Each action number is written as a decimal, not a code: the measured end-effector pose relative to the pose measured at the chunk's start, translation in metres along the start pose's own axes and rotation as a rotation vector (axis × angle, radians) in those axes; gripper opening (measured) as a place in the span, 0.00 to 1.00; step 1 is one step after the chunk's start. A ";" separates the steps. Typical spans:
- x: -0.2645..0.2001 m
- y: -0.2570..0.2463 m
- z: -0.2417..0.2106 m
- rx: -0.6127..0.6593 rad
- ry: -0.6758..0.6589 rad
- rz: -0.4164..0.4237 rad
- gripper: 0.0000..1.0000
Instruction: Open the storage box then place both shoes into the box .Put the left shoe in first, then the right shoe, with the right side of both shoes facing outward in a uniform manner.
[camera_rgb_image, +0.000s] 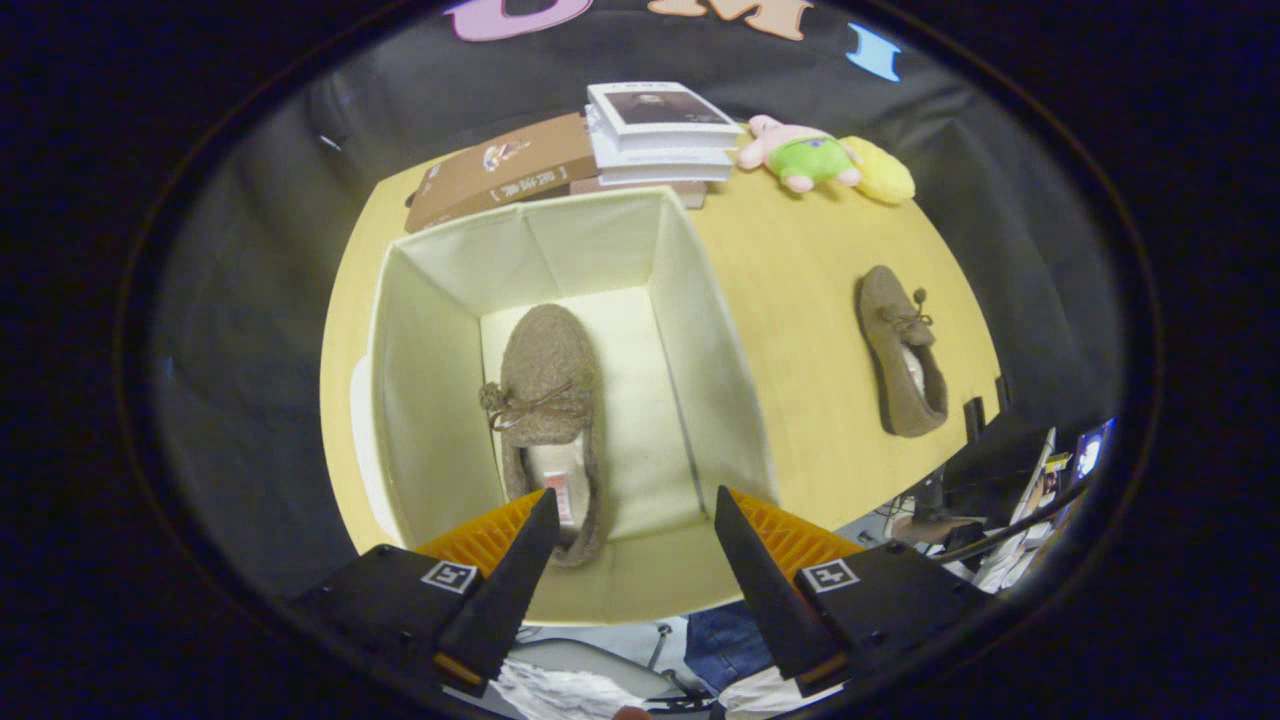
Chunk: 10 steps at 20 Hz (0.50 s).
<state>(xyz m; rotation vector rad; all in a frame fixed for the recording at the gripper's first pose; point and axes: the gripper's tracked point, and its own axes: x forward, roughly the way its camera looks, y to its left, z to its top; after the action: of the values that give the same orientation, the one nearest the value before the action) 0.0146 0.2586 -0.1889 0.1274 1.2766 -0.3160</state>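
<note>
The cream fabric storage box (700, 330) stands open on the yellow table, just ahead of my fingers. One brown fuzzy slipper (548, 400) with a lace bow lies on the box floor along its left side, toe pointing away from me, heel near my left finger. The second brown slipper (902, 350) lies on the table to the right of the box, toe pointing away. My gripper (636, 520) hovers above the near rim of the box, open, with nothing between its fingers.
Behind the box lie a flat brown cardboard box (500, 175) and a stack of books (660, 130). A pink, green and yellow plush toy (825, 160) rests at the far right of the table (800, 260). Monitors and clutter sit beyond the table's right edge.
</note>
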 end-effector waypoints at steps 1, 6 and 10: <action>-0.007 -0.010 0.001 0.003 -0.013 -0.009 1.00; -0.030 -0.053 0.012 0.061 -0.072 -0.022 1.00; -0.034 -0.093 0.021 0.099 -0.086 -0.064 1.00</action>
<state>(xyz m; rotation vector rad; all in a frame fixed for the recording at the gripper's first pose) -0.0032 0.1701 -0.1433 0.1560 1.1821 -0.4361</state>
